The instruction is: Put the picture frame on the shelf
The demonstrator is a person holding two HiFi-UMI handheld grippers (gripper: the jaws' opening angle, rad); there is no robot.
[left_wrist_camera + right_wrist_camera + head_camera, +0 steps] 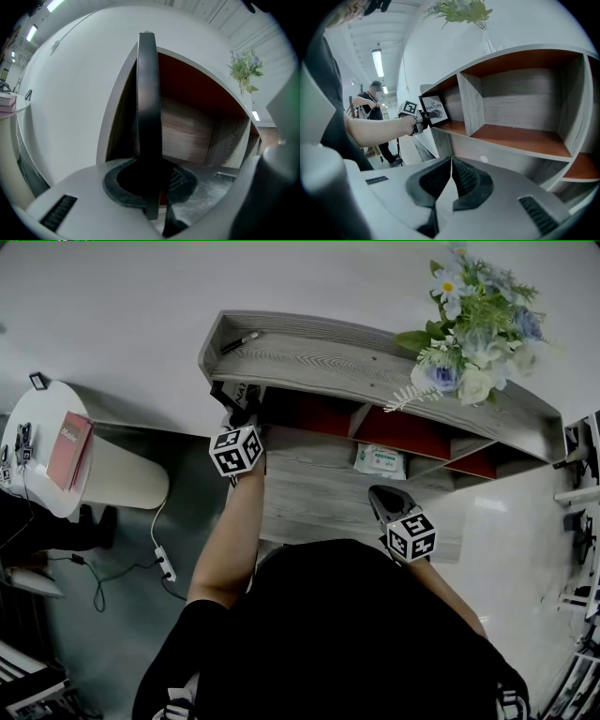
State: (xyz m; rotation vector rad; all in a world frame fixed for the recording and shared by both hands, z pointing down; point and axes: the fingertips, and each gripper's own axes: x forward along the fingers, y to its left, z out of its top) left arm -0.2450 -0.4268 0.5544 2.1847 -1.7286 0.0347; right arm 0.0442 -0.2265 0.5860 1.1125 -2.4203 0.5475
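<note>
Grey wood-grain counter [309, 498] runs under a shelf [319, 362] of the same wood that stands against a white wall. Nearest the camera on the head, the person's dark torso fills the bottom of the view, with both bare forearms reaching forward.

The right gripper [377, 495] hovers over the counter, in front of the middle compartment. Its own view shows the right gripper [451, 176] clenched with nothing in it, the two ribbed pads meeting. A pack of wipes [380, 460] lies on the counter just beyond it.

Further out and to the left, the left gripper [244, 416] is at the leftmost compartment, clamped on the picture frame [242, 393]. In the left gripper view the picture frame [147, 108] is seen edge-on, a dark upright strip rising from between the jaws of the left gripper [151, 199]. From the right gripper view the picture frame [434, 110] stands nearly upright at the open left end of the shelf [471, 101], its printed face outward, with the left gripper [423, 116] on its lower side. Whether its bottom edge touches the red-brown shelf floor I cannot tell.

On the shelf top lie a black marker [239, 341] at the left and a bunch of flowers [473, 334] at the right. Off to the left stands a round white table [56, 395] with a red book [73, 448].
</note>
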